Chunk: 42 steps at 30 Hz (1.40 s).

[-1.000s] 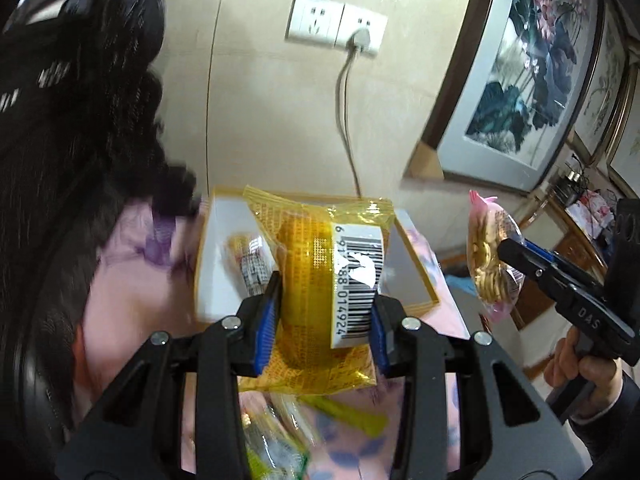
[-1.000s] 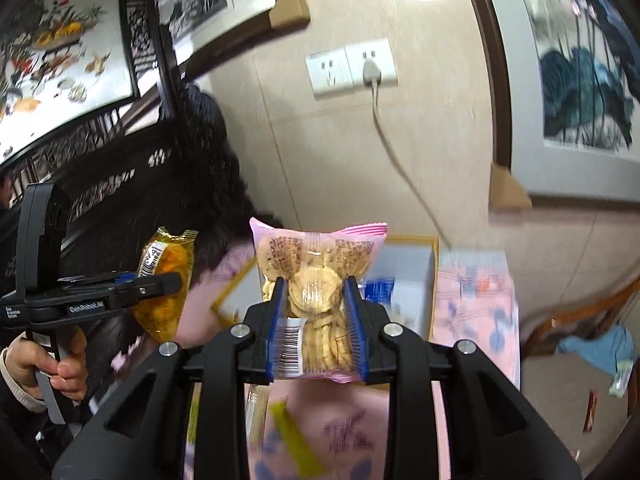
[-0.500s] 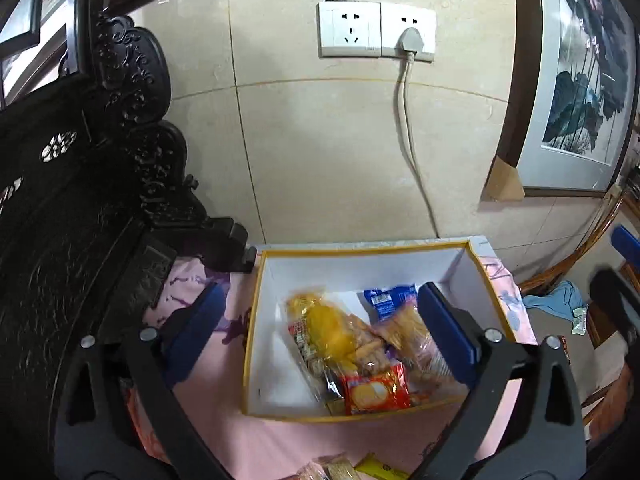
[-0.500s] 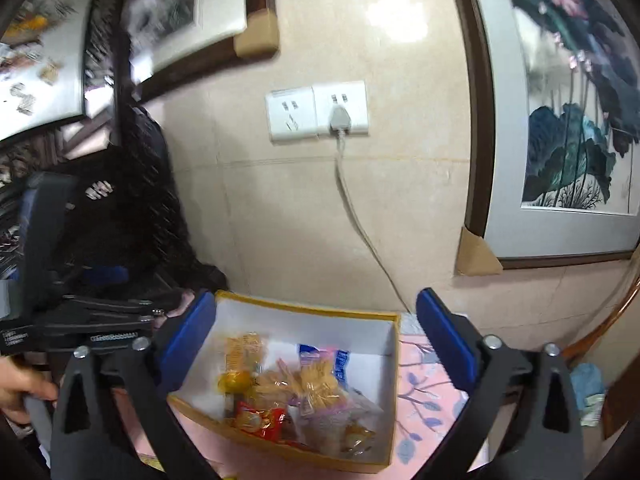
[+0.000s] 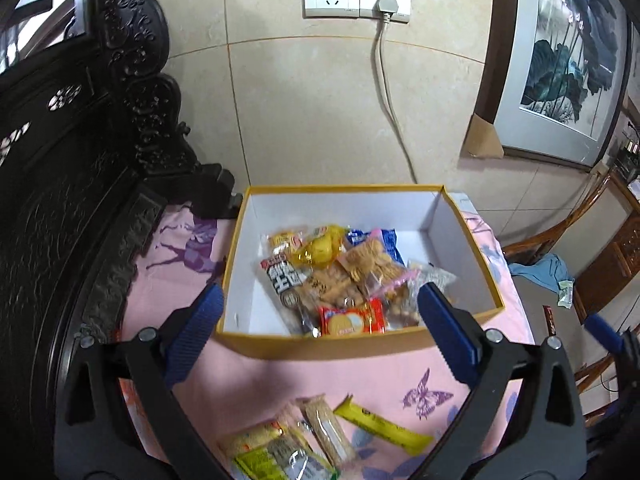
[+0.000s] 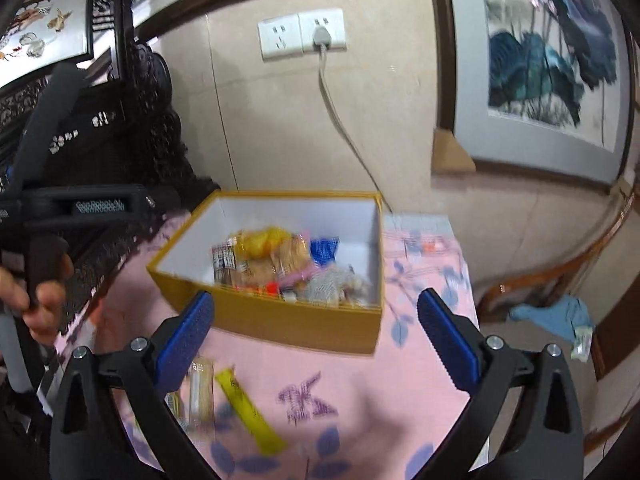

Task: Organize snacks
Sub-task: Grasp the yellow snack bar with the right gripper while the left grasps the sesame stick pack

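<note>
A yellow box (image 5: 360,346) with white inner walls stands on the pink tablecloth (image 5: 360,384) and holds several snack packs: a yellow bag (image 5: 320,249), a pink cracker bag (image 5: 374,266) and a red biscuit pack (image 5: 352,320). My left gripper (image 5: 318,334) hangs open just in front of the box, nothing between its blue pads. My right gripper (image 6: 316,334) is open too, empty, in front of the same box (image 6: 296,320). Loose snacks lie nearer me: a long yellow stick pack (image 5: 382,426) and a pale wafer pack (image 5: 326,428). The stick pack (image 6: 250,414) shows blurred in the right wrist view.
A dark carved wooden headboard (image 5: 72,184) rises on the left. Behind the box is a tiled wall with sockets and a plugged cable (image 5: 386,80). A framed painting (image 5: 568,60) leans at the right. A hand (image 6: 36,292) holds the other gripper's handle at left.
Both grippers opened and let go of their packs; the yellow bag and the pink cracker bag now lie in the box. Both views have tipped downward toward the table.
</note>
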Available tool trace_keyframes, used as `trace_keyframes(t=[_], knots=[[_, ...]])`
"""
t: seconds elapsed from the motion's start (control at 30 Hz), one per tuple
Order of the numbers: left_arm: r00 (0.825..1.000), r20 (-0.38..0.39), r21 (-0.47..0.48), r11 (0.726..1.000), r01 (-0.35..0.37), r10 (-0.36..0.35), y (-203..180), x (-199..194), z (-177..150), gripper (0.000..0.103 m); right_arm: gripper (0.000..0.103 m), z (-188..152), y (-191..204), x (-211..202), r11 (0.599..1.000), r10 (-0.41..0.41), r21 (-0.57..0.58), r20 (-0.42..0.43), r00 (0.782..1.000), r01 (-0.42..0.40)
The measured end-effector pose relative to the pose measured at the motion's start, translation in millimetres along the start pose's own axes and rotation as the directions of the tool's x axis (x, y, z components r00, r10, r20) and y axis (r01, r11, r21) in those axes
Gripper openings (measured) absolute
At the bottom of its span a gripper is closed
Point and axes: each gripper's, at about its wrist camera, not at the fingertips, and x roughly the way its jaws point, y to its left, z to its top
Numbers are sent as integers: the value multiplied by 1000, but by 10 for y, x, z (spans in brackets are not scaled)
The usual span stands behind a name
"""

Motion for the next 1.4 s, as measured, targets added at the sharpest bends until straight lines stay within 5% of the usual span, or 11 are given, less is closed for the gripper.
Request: trace_keyframes(t=[0.17, 0.33, 0.47, 0.67, 0.87, 1.07, 1.13, 1.27, 1.33, 1.4], knots=[[1000, -1, -31, 1000, 0, 0, 161, -165, -384, 100, 102, -437, -117, -39, 1000, -1, 13, -102, 995, 2], [999, -36, -62, 998, -18, 15, 477, -308, -842, 101, 102, -894, -126, 0, 1000, 26, 2, -257, 966, -26], [996, -78, -100, 994, -52, 45, 733, -390, -1165, 101, 102, -1118, 33, -12, 979, 175, -38, -333, 927, -198], [987, -134, -145, 984, -106, 87, 989, -454, -1506, 101, 102, -1401, 612, -95, 868, 241, -315, -409, 880, -384], [985, -138, -203, 971, -130, 103, 1150, -500, -1614, 101, 102, -1331, 751, 67, 867, 221, -354, -357, 908, -351], [979, -174, -256, 956, -146, 102, 1264, -487, -1744, 101, 101, -1029, 868, 727, 887, 183, -353, -326, 927, -299], [977, -183, -264, 952, -157, 110, 1300, -506, -1795, 101, 81, -988, 896, 951, 877, 186, -359, -358, 915, -319], [971, -205, -287, 941, -180, 124, 1368, -538, -1885, 101, 57, -1054, 950, 1380, 839, 146, -413, -456, 878, -355], [969, -217, -299, 937, -183, 120, 1392, -535, -1925, 101, 35, -1133, 949, 1477, 816, 142, -432, -494, 858, -384], [967, -227, -304, 935, -181, 113, 1384, -509, -1944, 101, 21, -1150, 914, 1451, 816, 178, -413, -486, 856, -405]])
